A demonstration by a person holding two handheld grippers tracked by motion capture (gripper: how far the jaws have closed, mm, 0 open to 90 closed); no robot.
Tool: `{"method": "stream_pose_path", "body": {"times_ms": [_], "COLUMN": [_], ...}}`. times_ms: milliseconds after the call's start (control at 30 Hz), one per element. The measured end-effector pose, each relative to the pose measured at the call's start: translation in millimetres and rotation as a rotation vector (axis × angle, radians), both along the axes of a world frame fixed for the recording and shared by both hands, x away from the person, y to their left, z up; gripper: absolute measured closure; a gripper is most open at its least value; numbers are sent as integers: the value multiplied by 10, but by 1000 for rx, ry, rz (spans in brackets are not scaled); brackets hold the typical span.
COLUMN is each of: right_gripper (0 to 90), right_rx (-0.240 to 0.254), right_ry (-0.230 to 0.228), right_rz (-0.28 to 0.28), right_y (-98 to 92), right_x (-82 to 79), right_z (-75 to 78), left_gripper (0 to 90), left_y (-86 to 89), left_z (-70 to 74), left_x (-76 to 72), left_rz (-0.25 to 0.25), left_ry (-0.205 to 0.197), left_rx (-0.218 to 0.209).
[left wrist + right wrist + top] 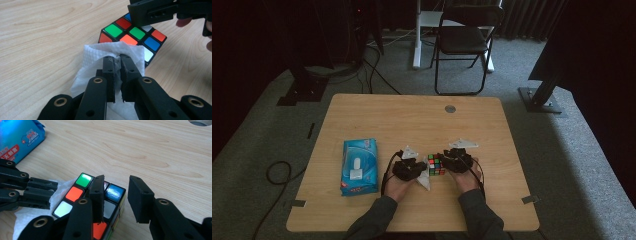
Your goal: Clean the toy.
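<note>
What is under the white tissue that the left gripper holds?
The tissue lies over one edge of the puzzle cube and on the table. The squares beneath it are hidden.

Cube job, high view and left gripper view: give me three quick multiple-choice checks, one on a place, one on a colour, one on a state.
1. In the high view, where does the blue pack lie relative to the cube?
A. Behind it
B. To its left
C. To its right

2. What colour is the sheet at the left claw?
A. White
B. Blue
C. Yellow

3. How does the left claw stand?
A. Wide open above the cube
B. Shut on the blue pack
C. Shut on the sheet

Answers:
1 B: the pack sits near the table's left side, the cube mid-table between the hands.
2 A: the left gripper view shows a white embossed sheet against the cube.
3 C: the jaws stand almost together with the sheet pinched between them.
</note>
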State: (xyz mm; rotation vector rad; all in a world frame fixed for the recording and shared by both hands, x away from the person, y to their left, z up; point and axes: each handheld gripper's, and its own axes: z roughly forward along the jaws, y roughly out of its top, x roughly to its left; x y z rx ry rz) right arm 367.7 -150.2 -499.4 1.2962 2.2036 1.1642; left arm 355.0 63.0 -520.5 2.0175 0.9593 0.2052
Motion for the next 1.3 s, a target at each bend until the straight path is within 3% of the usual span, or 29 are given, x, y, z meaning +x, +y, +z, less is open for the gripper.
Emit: {"method": "stream_pose_path", "body": {"times_ms": [433, 533, 600, 767, 933, 1267, 1300], "right_gripper": [697, 698, 697, 697, 698, 697, 697], "right_rx": [30, 28, 26, 32, 32, 34, 34], "right_ry": [-14, -18, -20, -19, -20, -18, -19], "right_rz": [-3, -5, -7, -10, -11, -11, -11], "right_y": [-5, -1, -4, -8, -8, -9, -8], "right_x": [23, 18, 17, 15, 13, 11, 11], "right_z": [-32, -33, -33, -37, -38, -39, -39], "left_gripper": [843, 843, 847, 847, 847, 850, 850], "left_y": [21, -40, -33, -32, -21, -54, -82], "left_z": [128, 96, 80, 81, 40, -154, -194], "left_x": [168, 195, 209, 217, 229, 268, 260], "left_rz": [39, 25, 33, 23, 45, 44, 44], "left_ry": [-39, -34, -21, -25, -17, 40, 36], "left_rx": [-31, -5, -23, -14, -20, 42, 76]}}
